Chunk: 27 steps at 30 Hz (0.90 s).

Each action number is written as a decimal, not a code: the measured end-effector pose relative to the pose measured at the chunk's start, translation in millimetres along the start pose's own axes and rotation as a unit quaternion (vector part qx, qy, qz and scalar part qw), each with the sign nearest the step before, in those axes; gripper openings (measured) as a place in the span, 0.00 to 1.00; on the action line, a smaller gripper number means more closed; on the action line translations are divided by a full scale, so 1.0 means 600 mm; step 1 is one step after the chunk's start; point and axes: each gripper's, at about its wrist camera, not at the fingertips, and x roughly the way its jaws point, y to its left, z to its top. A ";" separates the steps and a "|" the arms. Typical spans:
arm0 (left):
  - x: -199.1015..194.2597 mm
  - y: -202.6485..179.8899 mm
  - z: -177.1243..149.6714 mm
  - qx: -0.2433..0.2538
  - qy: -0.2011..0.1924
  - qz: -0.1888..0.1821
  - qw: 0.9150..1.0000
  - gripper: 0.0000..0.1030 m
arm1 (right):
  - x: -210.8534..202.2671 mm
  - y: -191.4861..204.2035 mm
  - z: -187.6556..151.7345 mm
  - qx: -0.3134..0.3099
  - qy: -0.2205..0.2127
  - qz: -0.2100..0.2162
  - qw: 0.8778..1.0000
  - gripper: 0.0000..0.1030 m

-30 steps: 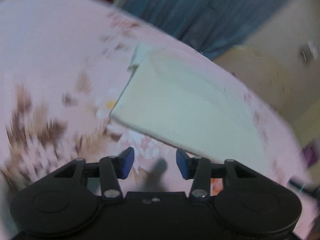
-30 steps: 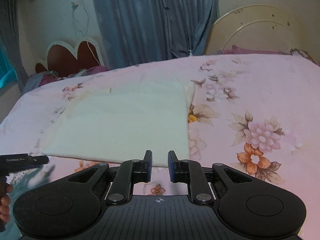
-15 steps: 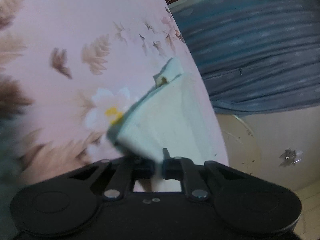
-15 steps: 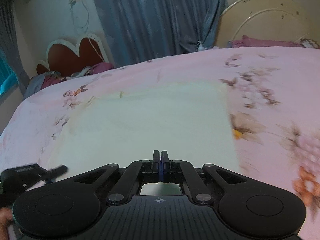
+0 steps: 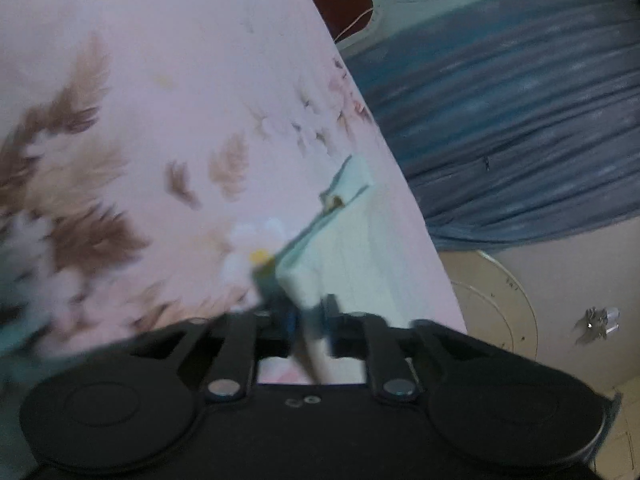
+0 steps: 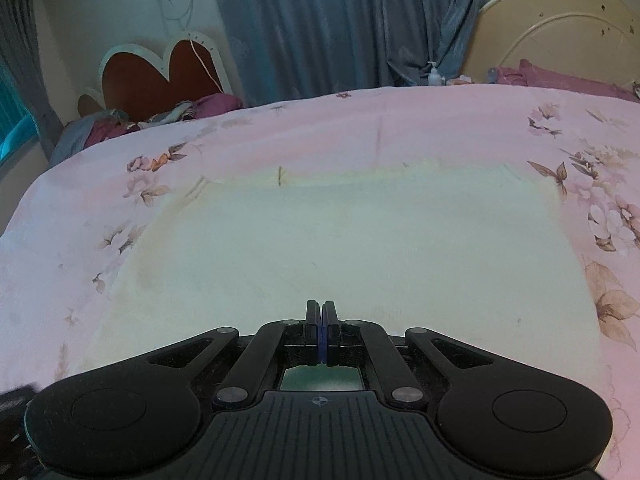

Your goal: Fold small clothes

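Note:
A cream cloth (image 6: 340, 248) lies spread flat on the pink flowered bedsheet (image 6: 360, 128). My right gripper (image 6: 322, 320) hangs over the cloth's near edge, shut, pads together, with nothing seen between them. In the left wrist view, which is rolled and blurred, one corner of the cream cloth (image 5: 352, 248) rises off the bedsheet (image 5: 160, 80) into my left gripper (image 5: 309, 314). The bunched corner fills the gap between the blue pads while the jaws are opening.
Behind the bed stand a red heart-shaped headboard (image 6: 160, 76), blue curtains (image 6: 320, 20) and a round cream panel (image 6: 560, 32). A pile of clothes (image 6: 160, 116) lies at the far left corner, and a small bottle (image 6: 434, 74) stands at the back.
My left gripper rolled, came down to the cloth's corner and closed on it. My right gripper shut and slid left, from the cloth's right corner to the middle of its near edge.

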 end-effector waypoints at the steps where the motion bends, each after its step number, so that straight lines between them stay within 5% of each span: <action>1: 0.000 0.003 -0.002 0.000 0.005 -0.011 1.000 0.24 | -0.001 -0.003 0.000 0.001 0.000 0.000 1.000 0.00; 4: 0.014 -0.009 -0.003 0.007 -0.001 -0.019 1.000 0.39 | -0.007 -0.014 -0.003 0.010 -0.002 -0.003 1.000 0.00; 6: 0.025 -0.021 0.000 -0.002 -0.012 -0.034 0.999 0.59 | -0.011 -0.019 -0.003 0.017 0.000 -0.002 1.000 0.00; 8: 0.039 -0.034 0.002 -0.011 -0.023 -0.032 0.999 0.64 | -0.013 -0.019 -0.002 0.017 0.002 0.001 1.000 0.00; 10: 0.049 -0.037 0.005 -0.015 -0.030 -0.022 0.999 0.51 | -0.012 -0.014 0.001 0.010 0.003 0.006 1.000 0.00; 12: 0.071 -0.030 0.012 -0.031 -0.012 -0.012 0.999 0.07 | -0.006 -0.011 0.005 0.002 0.005 0.011 1.000 0.00; 14: 0.067 -0.018 0.018 -0.056 -0.022 -0.005 0.998 0.06 | 0.001 -0.009 0.006 -0.002 0.007 0.015 1.000 0.00; 18: 0.038 -0.049 0.010 0.019 -0.048 -0.015 0.999 0.09 | 0.000 -0.010 0.011 -0.006 -0.013 0.032 0.999 0.00; 20: 0.048 -0.045 0.007 0.019 -0.046 0.004 0.999 0.34 | 0.023 -0.011 0.008 -0.015 -0.002 0.036 0.999 0.00; 23: 0.061 -0.039 0.012 0.010 -0.052 0.011 0.999 0.40 | 0.050 -0.009 0.003 -0.031 0.018 0.037 0.999 0.00; 25: 0.059 -0.052 0.015 0.025 -0.050 0.023 0.998 0.37 | 0.034 -0.006 0.010 -0.036 -0.003 0.046 0.998 0.00; 26: 0.060 -0.056 0.017 0.029 -0.050 0.027 0.998 0.27 | 0.030 -0.006 0.010 -0.035 -0.011 0.057 0.998 0.00; 27: 0.061 -0.061 0.018 0.034 -0.046 0.031 0.998 0.06 | 0.038 -0.008 0.007 -0.034 -0.003 0.061 0.998 0.00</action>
